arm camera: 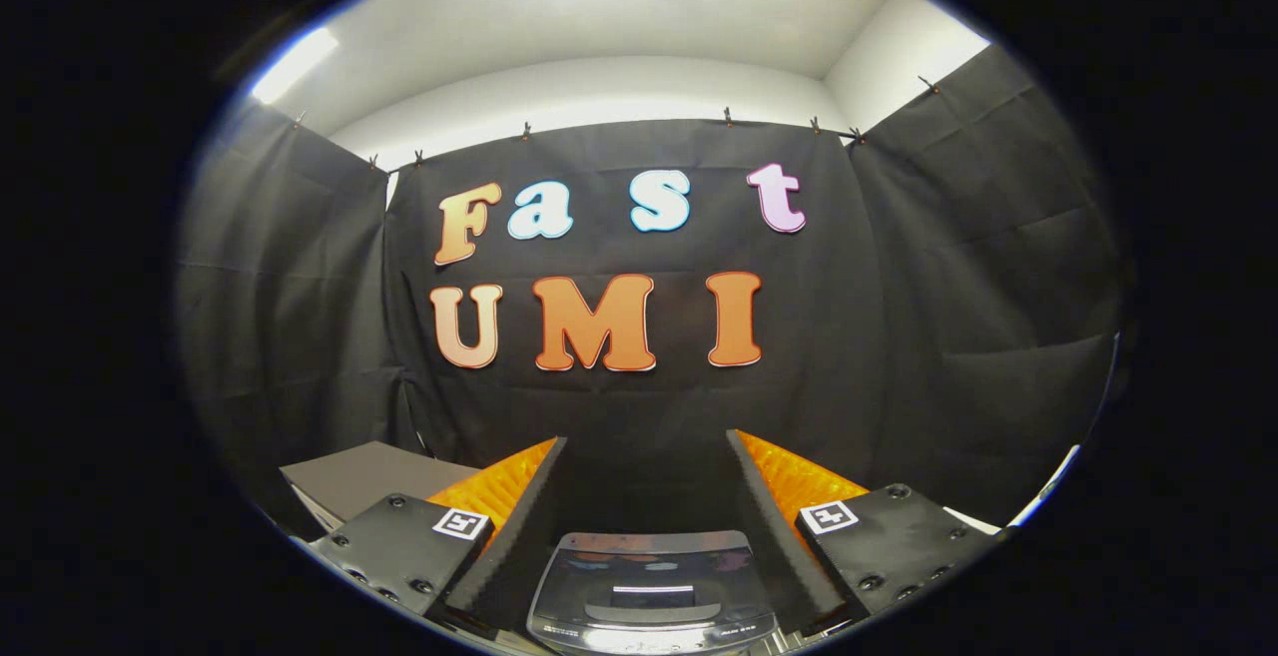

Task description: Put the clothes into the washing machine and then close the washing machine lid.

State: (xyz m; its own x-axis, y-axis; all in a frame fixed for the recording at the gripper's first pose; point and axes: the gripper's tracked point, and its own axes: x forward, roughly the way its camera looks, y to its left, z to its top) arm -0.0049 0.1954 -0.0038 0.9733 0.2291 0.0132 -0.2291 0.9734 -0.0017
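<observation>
1. Gripper view: the gripper (pixel 647 441) has its fingers spread wide apart, holding nothing.
2. The washing machine (pixel 651 591) sits low between the fingers, its glossy lid (pixel 654 571) down.
3. A grey box (pixel 364 476) lies beyond the left finger.
4. Black cloth (pixel 899 287) walls the booth beneath a white ceiling (pixel 599 17).

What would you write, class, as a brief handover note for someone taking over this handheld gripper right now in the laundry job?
Gripper: open, fingers spread wide, holding nothing, raised and facing the booth wall.
Washing machine: low between the fingers, just ahead of them; its glossy lid looks closed, though I can't be sure from this angle.
Grey box: beside the machine, beyond one finger.
Clothes: location not established from here.
Done: nothing that I can confirm.
Left: find the clothes, load them into the machine, close the lid.
</observation>
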